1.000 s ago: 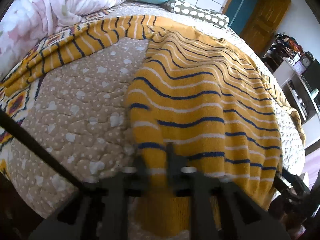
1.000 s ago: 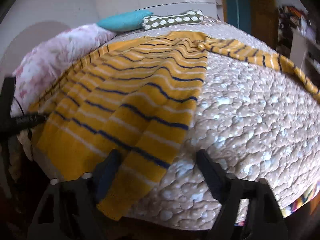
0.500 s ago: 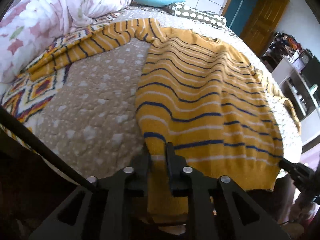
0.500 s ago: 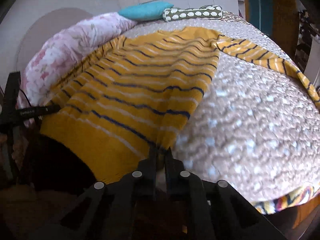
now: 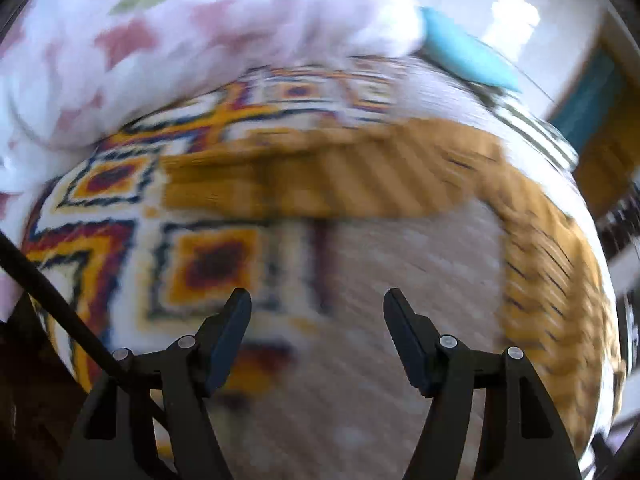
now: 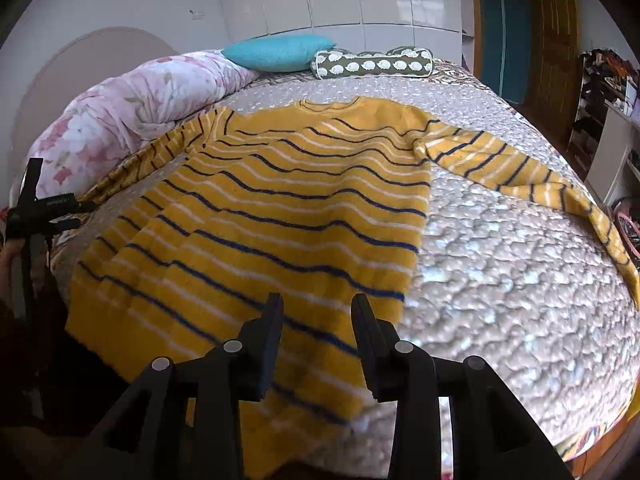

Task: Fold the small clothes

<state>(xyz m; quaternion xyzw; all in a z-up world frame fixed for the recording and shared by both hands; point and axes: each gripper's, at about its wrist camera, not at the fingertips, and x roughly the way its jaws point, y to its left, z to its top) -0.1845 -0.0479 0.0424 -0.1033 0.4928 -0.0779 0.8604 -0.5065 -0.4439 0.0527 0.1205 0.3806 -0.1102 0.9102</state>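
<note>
Both grippers have let go of the sweater [image 6: 280, 208] hem, jaws just opening. Left gripper [image 5: 316, 320] hangs empty beside its left sleeve [image 5: 304, 184]; right gripper [image 6: 316, 320] stands open over the hem. Sweater lies flat on the bed [image 6: 500, 280]. Risk: overhanging hem may slide off.

The left black two-finger gripper [image 5: 317, 304] points steeply down, its fingers [image 5: 230, 336] standing wide apart with nothing between them, having just been opening. The right black two-finger gripper [image 6: 317, 308] also tilts downward, its fingers [image 6: 370, 340] parted by a narrower gap, clasping nothing, having just been opening too. In the right wrist view the left gripper shows small at the far left edge.
</note>
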